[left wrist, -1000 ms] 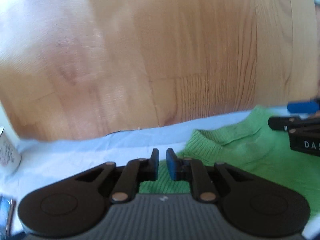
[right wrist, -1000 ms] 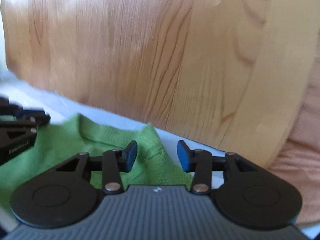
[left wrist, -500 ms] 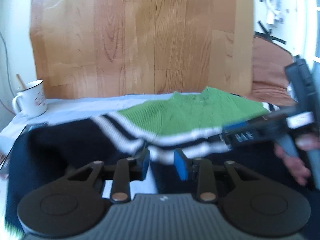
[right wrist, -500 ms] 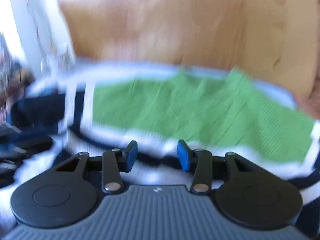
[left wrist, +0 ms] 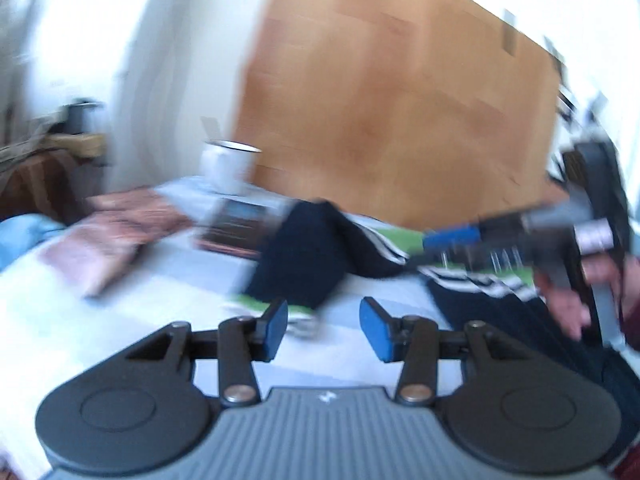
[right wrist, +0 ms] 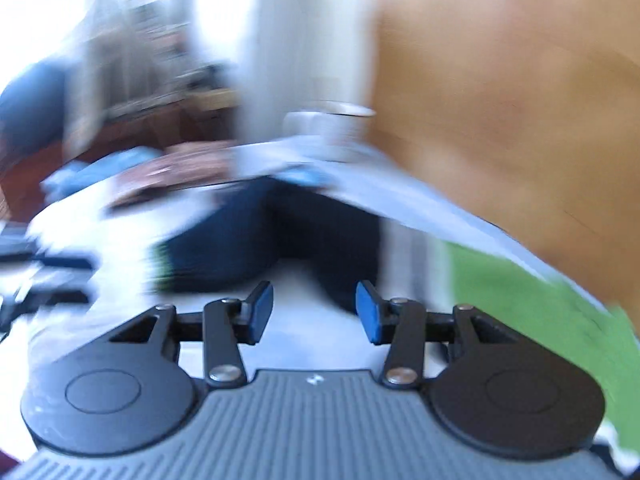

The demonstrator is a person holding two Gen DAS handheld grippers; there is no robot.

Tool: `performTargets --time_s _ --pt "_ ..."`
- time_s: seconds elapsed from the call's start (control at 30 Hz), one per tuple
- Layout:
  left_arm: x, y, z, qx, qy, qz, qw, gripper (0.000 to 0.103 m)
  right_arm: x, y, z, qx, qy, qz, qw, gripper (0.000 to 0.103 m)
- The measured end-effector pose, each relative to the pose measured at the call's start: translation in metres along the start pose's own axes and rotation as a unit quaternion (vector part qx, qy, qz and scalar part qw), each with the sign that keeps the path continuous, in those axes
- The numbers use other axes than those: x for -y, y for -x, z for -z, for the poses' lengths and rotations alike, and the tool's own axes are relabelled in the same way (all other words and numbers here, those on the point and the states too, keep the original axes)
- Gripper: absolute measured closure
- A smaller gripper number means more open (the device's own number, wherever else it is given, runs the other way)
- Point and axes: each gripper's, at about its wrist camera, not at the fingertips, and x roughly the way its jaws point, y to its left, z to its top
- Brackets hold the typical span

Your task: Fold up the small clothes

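Observation:
A knitted sweater lies on the pale sheet, blurred in both views. Its navy sleeve (left wrist: 308, 256) bunches just beyond my left gripper (left wrist: 323, 328), whose jaws are opening with nothing between them. White stripes and the green body (left wrist: 404, 236) run to the right. There a hand (left wrist: 568, 304) carries my right gripper (left wrist: 444, 240) low over the striped part. In the right wrist view my right gripper (right wrist: 314, 312) stands open and empty before the navy sleeve (right wrist: 280, 232), with the green body (right wrist: 540, 304) at right.
A white enamel mug (left wrist: 228, 164) stands at the back by the wooden headboard (left wrist: 400, 100). A dark flat device (left wrist: 236, 220) and a pinkish booklet (left wrist: 108, 240) lie left of the sweater. Brown furniture (left wrist: 36, 184) sits far left. My left gripper (right wrist: 44, 276) shows at that view's left edge.
Both views have swung away from the green collar at the headboard, back and left to the navy sleeve. The left jaws went from nearly shut to well apart. The right jaws stayed apart.

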Motion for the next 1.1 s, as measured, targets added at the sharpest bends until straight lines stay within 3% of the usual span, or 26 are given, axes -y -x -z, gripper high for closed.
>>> performTargets --time_s 0.13,0.27,0.33,0.37,0.4,0.43,0.53,0.7,0.87,0.97,1.1 --pt "-0.034 0.024 -0.007 0.024 0.039 -0.052 0.9976 0.061 -0.044 -0.037 -0.007 -0.008 0.07 -0.023 0.997 0.045" --pt "-0.06 0.032 -0.008 0.019 0.082 -0.076 0.9935 0.06 -0.066 -0.061 -0.016 -0.027 0.072 -0.063 0.995 0.039" --pt "-0.065 0.031 -0.007 0.01 0.094 -0.086 0.9918 0.06 -0.078 -0.074 -0.015 -0.042 0.07 -0.058 0.995 0.041" --pt "-0.067 0.03 -0.007 0.007 0.098 -0.089 0.9912 0.06 -0.078 -0.081 -0.016 -0.05 0.066 -0.055 0.995 0.047" --pt "-0.068 0.031 -0.004 0.005 0.1 -0.09 0.9909 0.06 -0.076 -0.082 -0.017 -0.044 0.053 -0.057 0.996 0.061" --pt "-0.068 0.031 -0.003 0.004 0.101 -0.091 0.9907 0.06 -0.075 -0.084 -0.02 -0.05 0.05 -0.054 0.996 0.085" --pt "-0.064 0.027 -0.004 0.001 0.096 -0.091 0.9912 0.06 -0.064 -0.07 -0.035 -0.022 0.017 -0.051 0.998 0.092" --pt "-0.049 0.014 -0.012 -0.004 0.087 -0.076 0.9933 0.06 -0.007 -0.002 -0.078 0.083 -0.079 -0.055 0.992 0.093" --pt "-0.021 -0.014 -0.034 -0.01 0.07 -0.041 0.9966 0.056 0.096 0.077 -0.093 0.172 -0.194 0.02 0.966 0.093" --pt "-0.001 -0.042 -0.05 -0.017 0.061 -0.009 0.998 0.053 0.156 0.106 -0.064 0.183 -0.259 0.079 0.945 0.093" --pt "0.032 -0.106 -0.072 -0.049 0.047 0.025 0.9973 0.05 0.216 0.119 0.013 0.159 -0.337 0.152 0.916 0.093"
